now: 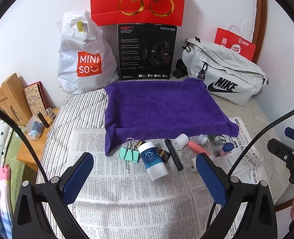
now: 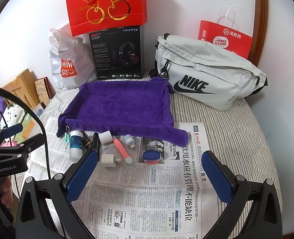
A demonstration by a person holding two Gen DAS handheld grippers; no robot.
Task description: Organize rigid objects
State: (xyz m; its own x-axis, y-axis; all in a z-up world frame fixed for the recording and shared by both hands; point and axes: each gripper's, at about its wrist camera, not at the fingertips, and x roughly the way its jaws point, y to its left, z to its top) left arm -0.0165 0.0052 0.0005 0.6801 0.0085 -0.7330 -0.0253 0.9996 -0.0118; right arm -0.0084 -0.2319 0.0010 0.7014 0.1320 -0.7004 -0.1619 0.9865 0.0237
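Both tools, left tool (image 1: 145, 171) and right tool (image 2: 150, 171), hover wide open and empty above the newspaper (image 2: 147, 199) on the bed. The small items lie ahead of their fingertips along the purple towel (image 2: 119, 107) edge. The blue-and-white bottle (image 1: 154, 162) lies between the left tool's tips, untouched, and the white charger (image 2: 108, 160) lies just beside the right tool's left finger.

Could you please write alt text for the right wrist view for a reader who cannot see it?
Open right tongs hover over a newspaper on a striped bed, facing small items: a white charger, pink tube and blue jar. A purple towel lies beyond.
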